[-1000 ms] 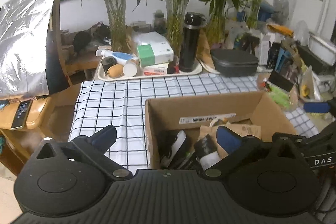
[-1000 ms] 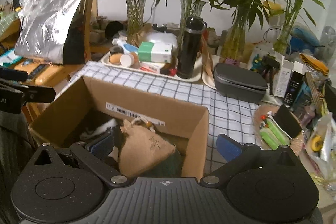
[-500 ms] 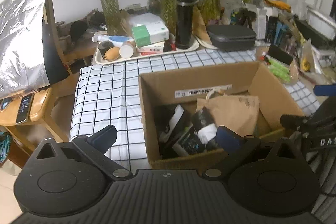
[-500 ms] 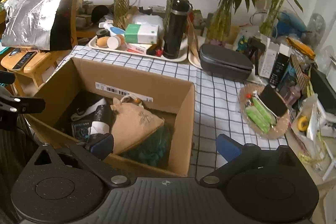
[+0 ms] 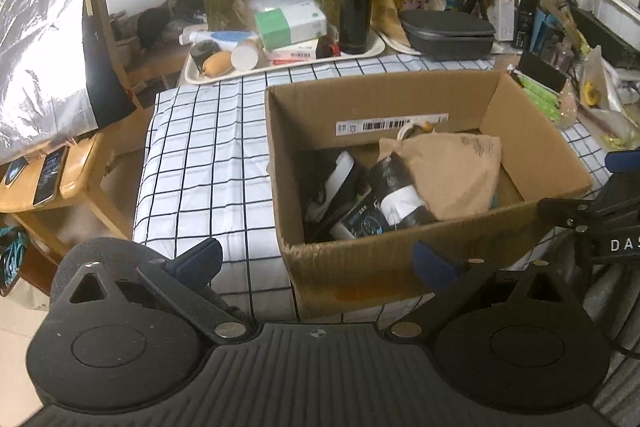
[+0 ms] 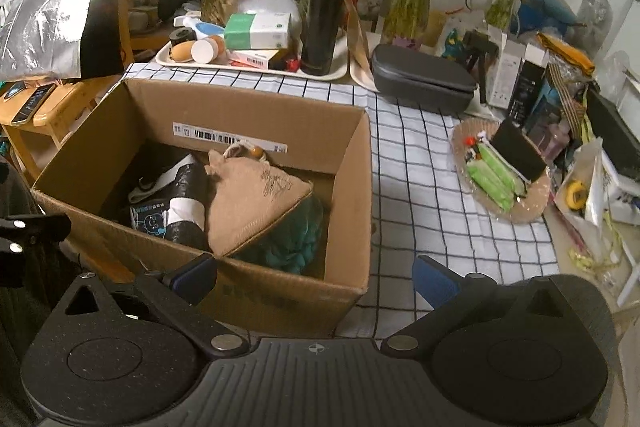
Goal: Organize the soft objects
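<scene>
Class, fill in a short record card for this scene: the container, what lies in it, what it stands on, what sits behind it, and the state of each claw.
container: open cardboard box
contents: tan drawstring bag lying over a green knitted thing, with a black and white roll beside it
surface: checked tablecloth
behind box: tray with a black flask standing upright on it; grey case
left claw: open, empty, near the box's front wall
right claw: open, empty, near the box's front corner
</scene>
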`<state>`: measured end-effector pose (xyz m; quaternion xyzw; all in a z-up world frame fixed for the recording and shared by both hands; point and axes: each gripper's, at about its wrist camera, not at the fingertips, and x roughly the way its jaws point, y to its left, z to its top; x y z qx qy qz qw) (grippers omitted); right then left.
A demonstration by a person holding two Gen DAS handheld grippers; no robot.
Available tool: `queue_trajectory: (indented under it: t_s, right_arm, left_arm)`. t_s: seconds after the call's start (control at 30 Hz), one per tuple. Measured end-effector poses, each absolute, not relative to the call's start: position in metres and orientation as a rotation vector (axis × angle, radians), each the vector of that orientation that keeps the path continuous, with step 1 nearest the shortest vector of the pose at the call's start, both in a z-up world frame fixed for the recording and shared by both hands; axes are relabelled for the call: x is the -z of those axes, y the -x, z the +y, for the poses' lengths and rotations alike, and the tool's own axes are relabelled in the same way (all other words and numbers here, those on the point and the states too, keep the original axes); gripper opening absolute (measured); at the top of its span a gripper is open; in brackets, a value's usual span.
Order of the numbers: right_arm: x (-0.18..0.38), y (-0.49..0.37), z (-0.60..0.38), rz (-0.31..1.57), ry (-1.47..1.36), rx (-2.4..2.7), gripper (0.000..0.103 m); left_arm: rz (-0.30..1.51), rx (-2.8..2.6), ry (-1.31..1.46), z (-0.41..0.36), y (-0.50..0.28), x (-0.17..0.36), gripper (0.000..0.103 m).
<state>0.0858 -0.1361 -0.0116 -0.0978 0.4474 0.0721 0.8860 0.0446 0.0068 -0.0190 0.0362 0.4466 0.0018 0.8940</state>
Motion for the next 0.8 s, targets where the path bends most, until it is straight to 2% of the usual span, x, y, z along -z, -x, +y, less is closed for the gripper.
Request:
queue_trajectory:
  t_s: [0.8]
  right_arm:
    - [0.0054,-0.0928,-0.1384,0.929,0.19,-0.144,0.103]
  left_arm:
    - [0.953,-0.005,-0.021,0.0112,-0.0527,0.017,0.103]
